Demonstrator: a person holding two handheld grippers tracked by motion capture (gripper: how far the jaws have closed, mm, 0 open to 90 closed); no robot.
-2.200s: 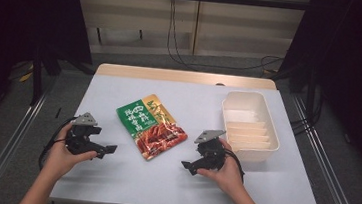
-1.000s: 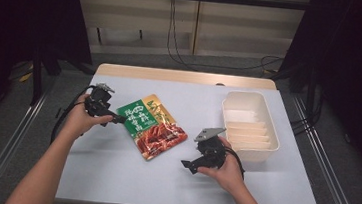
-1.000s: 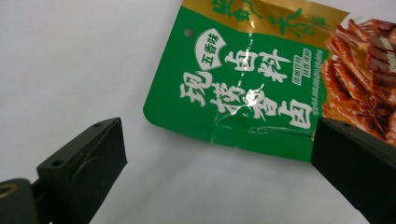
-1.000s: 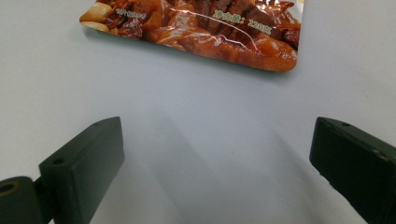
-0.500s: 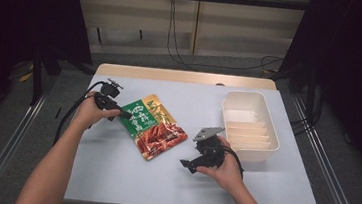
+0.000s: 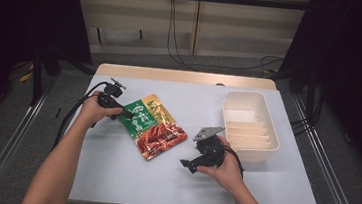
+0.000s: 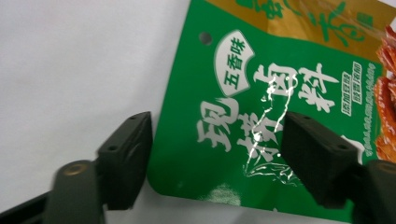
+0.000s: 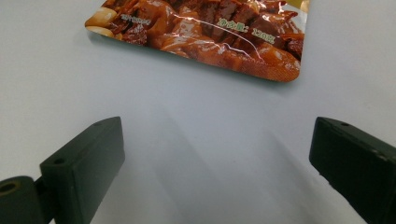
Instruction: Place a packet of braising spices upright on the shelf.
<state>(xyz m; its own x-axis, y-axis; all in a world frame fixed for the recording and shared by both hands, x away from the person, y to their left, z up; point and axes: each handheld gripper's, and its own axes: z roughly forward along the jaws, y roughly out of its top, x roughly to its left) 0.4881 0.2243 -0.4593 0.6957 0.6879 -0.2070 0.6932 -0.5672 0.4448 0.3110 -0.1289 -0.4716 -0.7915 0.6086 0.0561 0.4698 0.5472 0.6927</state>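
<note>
A flat food packet, green and gold at its far end and printed with red-brown meat at its near end, lies on the white table. My left gripper is at the packet's green left corner. In the left gripper view the packet lies between the jaws of that gripper, one jaw at its edge and the other over its print. The jaws have just been closing and still stand apart. My right gripper rests open near the packet's meat end, with bare table inside my right gripper.
A cream ribbed tray stands on the right side of the table, just beyond my right hand. Cables trail from both grippers. Dark floor and metal rails flank the table.
My left hand has travelled from the table's near left up to the packet's green corner and settled lower against it. The right hand has kept still.
</note>
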